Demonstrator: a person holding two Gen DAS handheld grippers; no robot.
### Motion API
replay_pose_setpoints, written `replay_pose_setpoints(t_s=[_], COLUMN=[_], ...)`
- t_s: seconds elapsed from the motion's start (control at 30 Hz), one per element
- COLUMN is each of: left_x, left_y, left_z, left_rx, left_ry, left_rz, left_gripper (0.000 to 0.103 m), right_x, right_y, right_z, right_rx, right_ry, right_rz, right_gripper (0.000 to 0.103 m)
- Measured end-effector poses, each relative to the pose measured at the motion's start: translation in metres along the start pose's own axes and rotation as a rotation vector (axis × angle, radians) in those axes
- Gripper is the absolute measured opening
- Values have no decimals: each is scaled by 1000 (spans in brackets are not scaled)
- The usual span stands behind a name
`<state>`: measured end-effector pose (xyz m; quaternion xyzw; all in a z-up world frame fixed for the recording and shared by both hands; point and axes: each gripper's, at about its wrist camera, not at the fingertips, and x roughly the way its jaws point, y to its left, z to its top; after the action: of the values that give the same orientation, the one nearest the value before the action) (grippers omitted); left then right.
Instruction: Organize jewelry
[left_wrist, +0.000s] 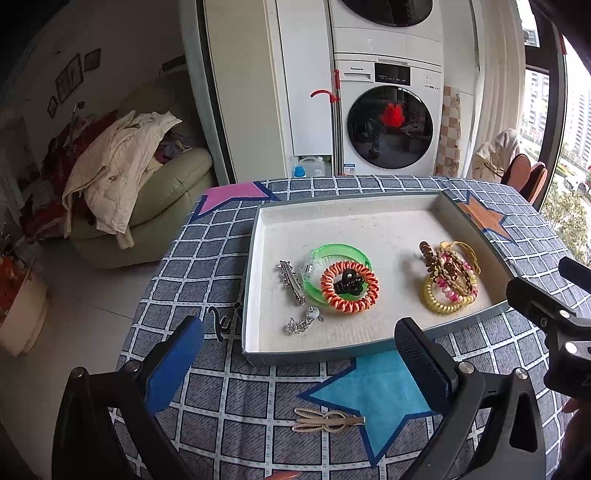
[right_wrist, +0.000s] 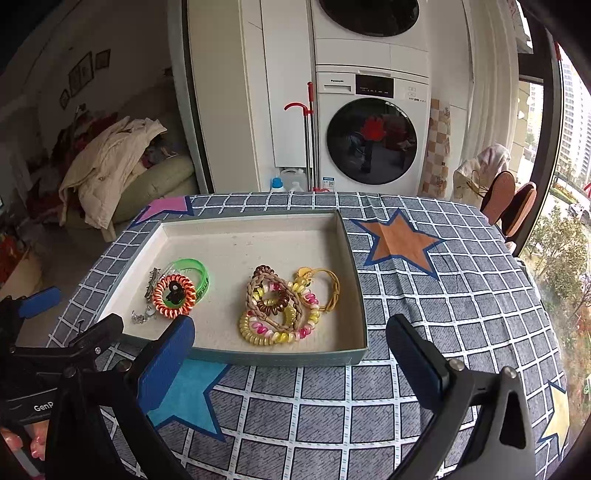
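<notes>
Two grippers, left gripper (left_wrist: 301, 363) and right gripper (right_wrist: 290, 363), both spread apart and empty, hover before the tray (left_wrist: 369, 206). Gold hair clip (left_wrist: 328, 420) lies outside its near rim; flat metal may slip. Inside: coil bands (left_wrist: 349, 282), hair-tie heap (left_wrist: 450, 277).

Both wrist views look forward and down from the near side of the tray (left_wrist: 258, 229) (right_wrist: 356, 280), close above the bench (left_wrist: 207, 258) (right_wrist: 461, 295). The left view sits nearer the tray's left end, the right view nearer its right. Both share the tray and the washing machine (left_wrist: 391, 122) (right_wrist: 371, 140) behind it.
</notes>
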<state>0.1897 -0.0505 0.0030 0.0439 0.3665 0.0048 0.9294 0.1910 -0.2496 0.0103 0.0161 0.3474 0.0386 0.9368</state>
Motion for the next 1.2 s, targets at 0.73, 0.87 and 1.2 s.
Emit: replay_pose_setpoints(t_s=[0.73, 0.87, 1.2], left_x=[-53, -52, -58], left_y=[-7, -5, 0], left_z=[-60, -63, -60], left_rx=[-27, -43, -73], left_ry=[-79, -63, -71], left_rz=[49, 52, 58], left_gripper=[103, 103, 103], right_x=[-53, -59, -68], right_y=[10, 5, -1], right_z=[-50, -51, -51], right_rx=[-22, 1, 13], right_ry=[-54, -66, -79], right_rz=[-74, -78, -87], right_gripper=[103, 103, 103])
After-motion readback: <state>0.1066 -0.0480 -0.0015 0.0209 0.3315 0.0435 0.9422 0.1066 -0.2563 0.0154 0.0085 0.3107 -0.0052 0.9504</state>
